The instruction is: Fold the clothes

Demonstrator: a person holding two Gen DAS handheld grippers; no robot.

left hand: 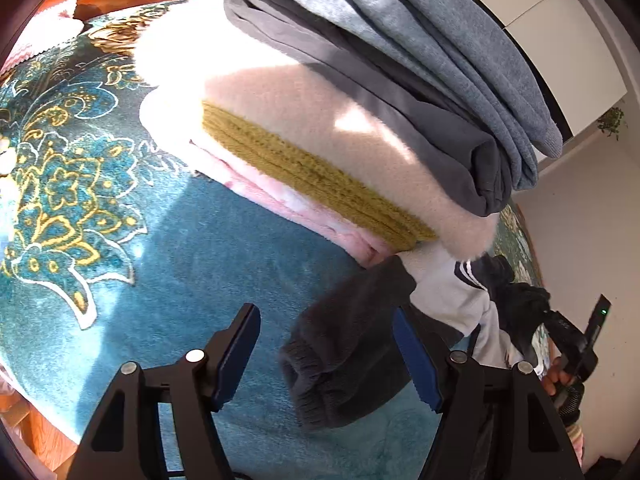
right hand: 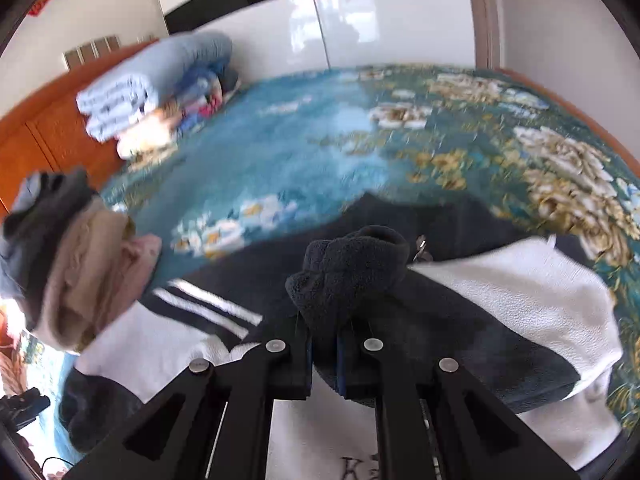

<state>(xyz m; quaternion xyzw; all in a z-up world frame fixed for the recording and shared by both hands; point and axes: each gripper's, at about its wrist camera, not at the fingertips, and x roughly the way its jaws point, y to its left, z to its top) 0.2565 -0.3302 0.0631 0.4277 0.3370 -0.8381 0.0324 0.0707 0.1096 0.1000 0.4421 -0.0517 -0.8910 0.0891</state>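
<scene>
Bed covered by teal bedspread (right hand: 304,152) patterned with gold and white flowers. Orange wooden bed frame (right hand: 60,136) seen at edge, beside bedspread. Glossy white wardrobe doors (right hand: 360,28) seen behind bed, window light reflected in them; dark band seen above doors. Plain white wall (left hand: 580,216) seen at side. Small green plant (left hand: 611,122) seen against wall. Hard sunlight patches thrown across bed.

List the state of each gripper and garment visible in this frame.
Left hand-held gripper: open, a dark sleeve cuff lying between its fingers.
Right hand-held gripper: shut on the black-and-white fleece jacket, pinching a bunched dark fold.
Folded stack: piled on the bedspread.
</scene>
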